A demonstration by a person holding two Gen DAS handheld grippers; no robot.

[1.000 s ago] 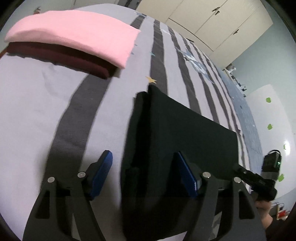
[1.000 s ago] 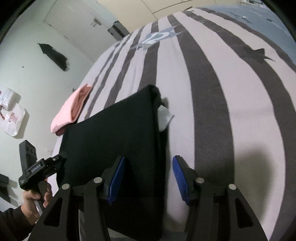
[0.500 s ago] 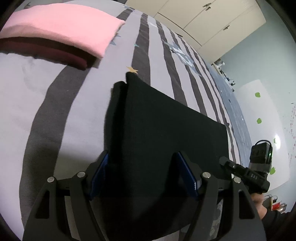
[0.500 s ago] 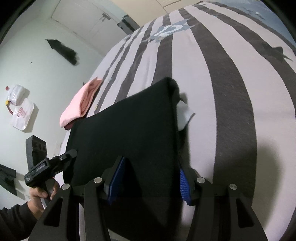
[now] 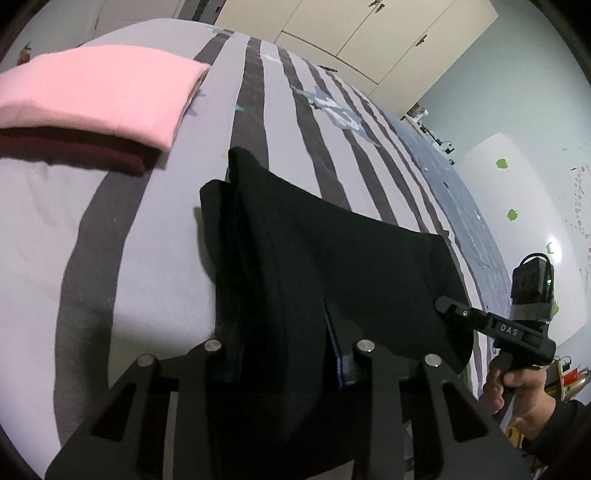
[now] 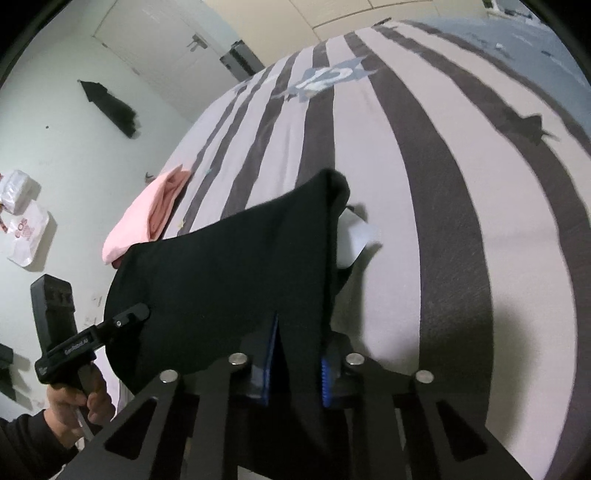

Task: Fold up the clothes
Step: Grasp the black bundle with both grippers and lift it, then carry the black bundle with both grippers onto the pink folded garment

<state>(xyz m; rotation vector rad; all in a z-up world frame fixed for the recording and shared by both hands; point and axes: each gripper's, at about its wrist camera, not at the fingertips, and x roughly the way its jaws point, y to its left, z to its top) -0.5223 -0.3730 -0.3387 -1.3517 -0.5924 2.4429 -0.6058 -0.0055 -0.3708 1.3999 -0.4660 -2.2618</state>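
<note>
A folded black garment [image 5: 332, 258] lies across the striped bed [image 5: 110, 240], with its near edge raised. My left gripper [image 5: 284, 350] holds the near left corner: its jaws are closing, and the blue pads press bunched cloth between them. In the right wrist view the same black garment [image 6: 229, 266] has its near right corner pinched by my right gripper [image 6: 297, 365], whose jaws are also closing. A white tag [image 6: 356, 236] sticks out from under the far right corner.
A folded pink garment [image 5: 92, 96] rests on a maroon one [image 5: 74, 155] at the far left of the bed. The person's hands [image 5: 517, 384] hold the gripper handles. Cupboards [image 5: 351, 29] and a door [image 6: 155, 44] stand beyond the bed.
Both pairs of jaws have narrowed from wide apart to pinching the near edge of the black garment. That edge now bunches up between the pads. The left view has rolled slightly.
</note>
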